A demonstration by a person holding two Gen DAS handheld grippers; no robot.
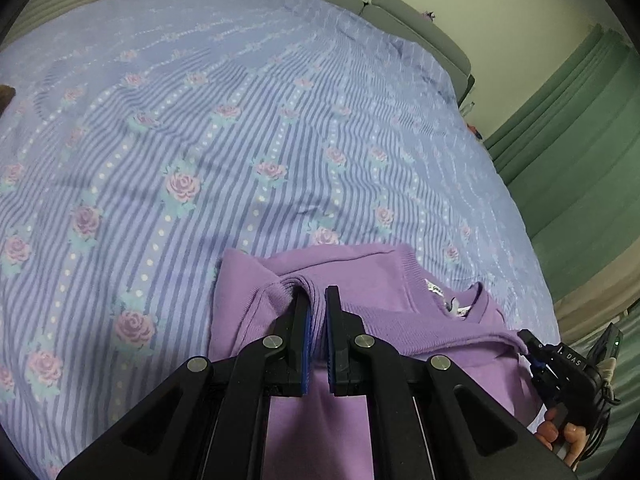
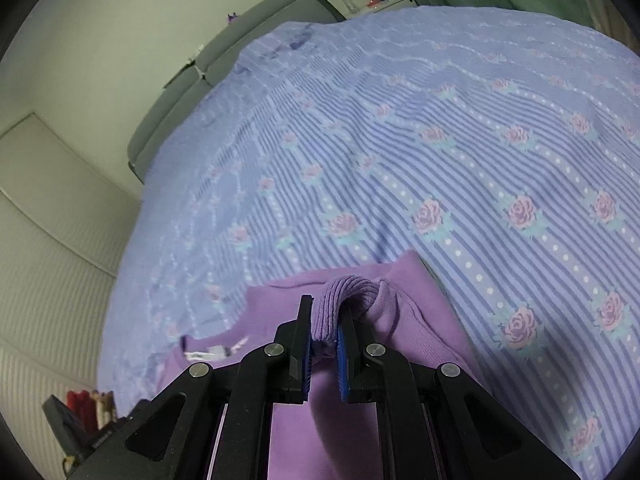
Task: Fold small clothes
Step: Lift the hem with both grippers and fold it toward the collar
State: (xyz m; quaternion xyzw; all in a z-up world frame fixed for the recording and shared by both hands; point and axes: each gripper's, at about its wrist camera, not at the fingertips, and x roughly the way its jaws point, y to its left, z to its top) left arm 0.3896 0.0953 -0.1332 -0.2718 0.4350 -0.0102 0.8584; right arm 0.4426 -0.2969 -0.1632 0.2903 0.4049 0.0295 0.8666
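Left wrist: left tongs (image 1: pixel 316 300) clamp purple sweater (image 1: pixel 384 280) on bed (image 1: pixel 240 140); right tongs (image 2: pixel 326 316) grip prob. its ribbed cuff (image 2: pixel 348 296).

Dim, even indoor light; soft shadows on bedspread (image 1: pixel 240 140); fisheye bending (black corners); slight motion blur.

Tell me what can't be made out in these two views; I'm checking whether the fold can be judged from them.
- Purple sweater: lower body hidden under the left tool, left wrist view; same under the right tool, right wrist view.
- Neck label: too small to read.
- Dark box with red items: blurred, cut off at the edge, right wrist view.
- Bedspread: far end blurred.
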